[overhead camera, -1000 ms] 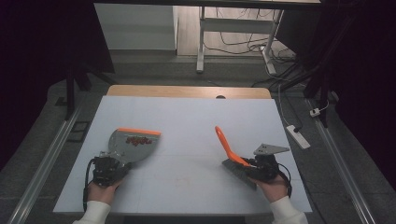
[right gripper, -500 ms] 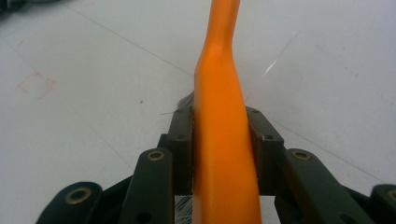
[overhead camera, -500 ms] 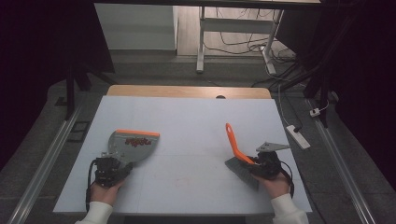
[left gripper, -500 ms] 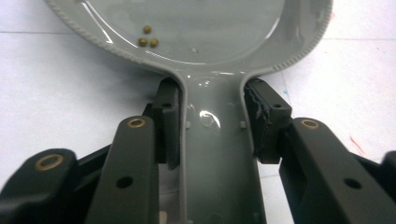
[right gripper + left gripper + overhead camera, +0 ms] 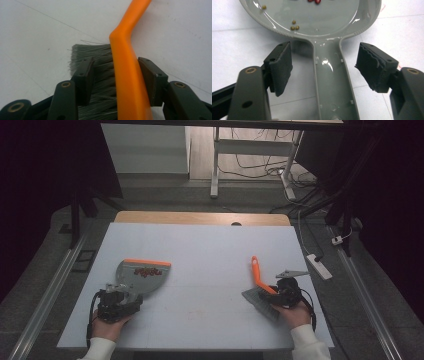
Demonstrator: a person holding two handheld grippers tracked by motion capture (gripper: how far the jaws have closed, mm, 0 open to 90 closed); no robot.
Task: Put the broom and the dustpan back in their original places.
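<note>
two tools, two hands, and what matters now is how they lie to each other. my left gripper (image 5: 116,304) stands released, its jaws spread wide to either side of the handle of the grey plastic dustpan with the orange front lip (image 5: 141,276), touching neither wall of it in the left gripper view; the pan rests flat on the white table (image 5: 200,245) at my left, its handle running back toward me and its lip pointing away. small red and yellowish bits (image 5: 294,25) lie in its bowl. my right gripper (image 5: 280,295) is clenched on the hand brush with the orange plastic handle and grey bristles (image 5: 258,279), jaws across the head where handle meets bristles. that brush sits at my right, well apart from the pan, its long handle slanting up and away from me, bristles low by the table. i judge the pan's handle lies squarely between my left jaws, so a straight squeeze should take it, while the brush would have to travel leftward across the table to meet the lip.
</note>
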